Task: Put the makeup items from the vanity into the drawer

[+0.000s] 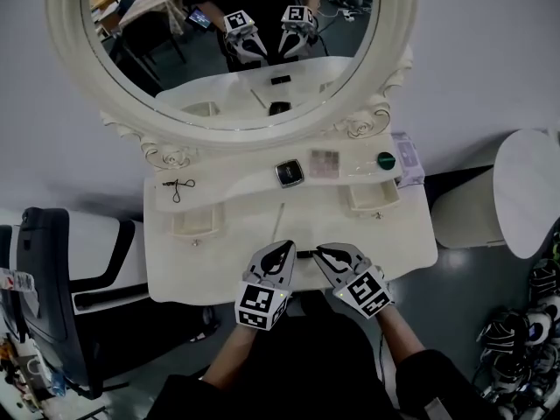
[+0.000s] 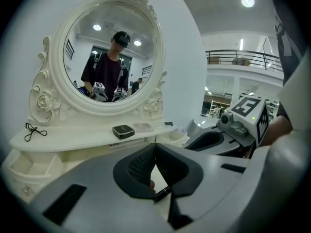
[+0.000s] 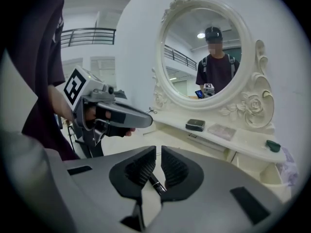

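Note:
A thin black pencil (image 1: 305, 254) lies level between my two grippers over the front of the white vanity top (image 1: 201, 265). My right gripper (image 1: 320, 252) is shut on the pencil (image 3: 155, 182), which crosses low between its pads. My left gripper (image 1: 289, 248) has its tips together; the pencil's other end (image 2: 163, 192) shows under its jaws, and I cannot tell whether it is pinched there. On the shelf under the mirror sit a black compact (image 1: 290, 172), a pale palette (image 1: 325, 163) and a green round item (image 1: 386, 159).
Two small drawers stand open, one left (image 1: 194, 226) and one right (image 1: 371, 198). A thin light stick (image 1: 278, 221) lies on the top. A black hair tie (image 1: 178, 186) rests on the shelf's left. A round white table (image 1: 529, 191) stands at the right.

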Motion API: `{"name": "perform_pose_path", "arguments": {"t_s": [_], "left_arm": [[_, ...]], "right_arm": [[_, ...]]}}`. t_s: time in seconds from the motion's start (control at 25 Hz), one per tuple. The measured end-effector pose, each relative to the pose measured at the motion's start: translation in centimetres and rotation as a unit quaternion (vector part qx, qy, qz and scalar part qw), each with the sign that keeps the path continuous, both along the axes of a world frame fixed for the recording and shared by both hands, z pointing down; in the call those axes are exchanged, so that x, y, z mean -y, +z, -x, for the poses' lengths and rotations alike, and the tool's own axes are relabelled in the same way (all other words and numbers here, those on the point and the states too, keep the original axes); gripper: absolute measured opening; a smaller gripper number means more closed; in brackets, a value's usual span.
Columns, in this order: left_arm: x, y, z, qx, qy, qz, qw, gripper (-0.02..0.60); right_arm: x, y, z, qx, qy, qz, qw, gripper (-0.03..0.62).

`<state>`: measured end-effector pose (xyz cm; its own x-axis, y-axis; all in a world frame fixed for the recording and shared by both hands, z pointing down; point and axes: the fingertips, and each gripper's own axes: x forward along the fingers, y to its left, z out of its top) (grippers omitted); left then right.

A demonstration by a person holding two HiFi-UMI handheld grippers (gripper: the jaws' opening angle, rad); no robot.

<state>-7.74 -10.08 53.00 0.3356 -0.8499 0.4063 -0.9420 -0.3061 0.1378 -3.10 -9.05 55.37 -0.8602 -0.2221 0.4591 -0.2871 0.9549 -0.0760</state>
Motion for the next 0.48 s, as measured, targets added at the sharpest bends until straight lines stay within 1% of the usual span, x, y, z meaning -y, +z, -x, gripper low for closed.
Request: {"name": "perform_pose_path", "arguments": {"t_s": [0.2, 0.28, 0.36, 0.48], "left_arm": [[-0.5, 1.4, 0.6, -0.001, 0.012, 0.012, 0.9999, 0.015], [-0.8, 2.2, 0.8, -0.003, 0.016, 0.02, 0.9997, 0.015], [-0.9, 2.9, 1.1, -0.006, 0.018, 0.025, 0.9995, 0.015], [-1.2, 4.0, 1.4, -0.012, 0.022, 0.034, 0.9991, 0.015]], "right_arm": [[-0.4, 2.5, 0.7, -0.053, -0.034, -0.012, 0.998, 0.029], [-0.6, 3.8, 1.1, -0.08, -0.053, -0.016, 0.995, 0.059], [-0.9, 5.3, 1.4, -0.111, -0.074, -0.018, 0.991, 0.091], [-1.2, 7.7, 1.8, -0.161, -0.11, -0.031, 0.98, 0.112]]}}
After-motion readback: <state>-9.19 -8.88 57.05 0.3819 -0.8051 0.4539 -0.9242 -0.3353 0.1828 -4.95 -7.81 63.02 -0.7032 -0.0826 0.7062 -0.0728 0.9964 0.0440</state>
